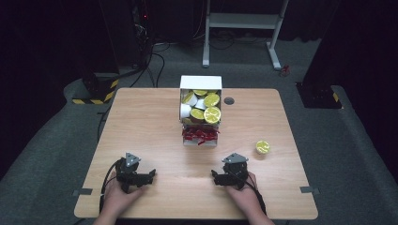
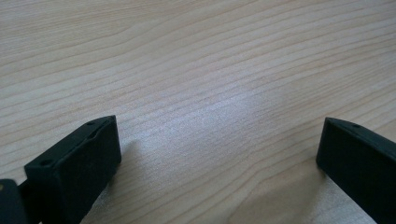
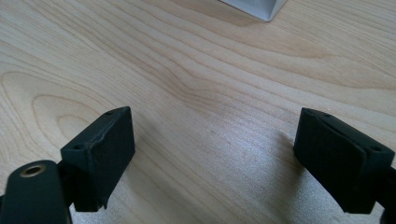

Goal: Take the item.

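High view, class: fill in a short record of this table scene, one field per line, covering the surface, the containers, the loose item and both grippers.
surface: wooden table
far box: white box holding lemon halves
near tray: small tray of red chillies, just in front of the box
loose item: one lemon half on the table, right of the tray
left gripper: open, resting on the table, holding nothing
right gripper: open, resting on the table, holding nothing
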Demonstrator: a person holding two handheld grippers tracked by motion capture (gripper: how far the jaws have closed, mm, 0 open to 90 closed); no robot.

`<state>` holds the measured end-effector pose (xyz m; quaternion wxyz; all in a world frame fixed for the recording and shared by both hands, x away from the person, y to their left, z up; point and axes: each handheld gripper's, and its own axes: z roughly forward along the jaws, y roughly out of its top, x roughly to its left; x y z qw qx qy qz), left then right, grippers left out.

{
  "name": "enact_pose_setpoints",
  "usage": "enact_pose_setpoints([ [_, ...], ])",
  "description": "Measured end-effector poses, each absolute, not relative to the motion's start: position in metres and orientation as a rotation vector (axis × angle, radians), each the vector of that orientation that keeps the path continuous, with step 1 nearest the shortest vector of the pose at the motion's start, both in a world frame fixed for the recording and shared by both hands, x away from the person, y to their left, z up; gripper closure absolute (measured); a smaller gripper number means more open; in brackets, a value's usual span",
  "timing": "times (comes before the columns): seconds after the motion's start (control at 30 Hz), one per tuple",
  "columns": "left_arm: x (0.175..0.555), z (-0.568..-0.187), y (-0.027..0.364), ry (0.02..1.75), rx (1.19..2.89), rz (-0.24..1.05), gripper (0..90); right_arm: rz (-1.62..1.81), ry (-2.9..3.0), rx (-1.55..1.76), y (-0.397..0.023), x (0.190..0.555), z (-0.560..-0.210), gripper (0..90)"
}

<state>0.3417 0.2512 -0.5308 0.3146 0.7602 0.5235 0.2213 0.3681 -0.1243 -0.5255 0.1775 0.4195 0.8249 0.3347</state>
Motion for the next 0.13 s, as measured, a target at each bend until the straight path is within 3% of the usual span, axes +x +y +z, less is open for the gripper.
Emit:
enact_pose_setpoints([
  [0.13, 0.3423, -0.5306, 0.2515, 1.378, 2.007, 0.581, 0.2, 0.940, 2.324, 1.196, -0.1233, 0.3674, -0.5256, 12.3],
])
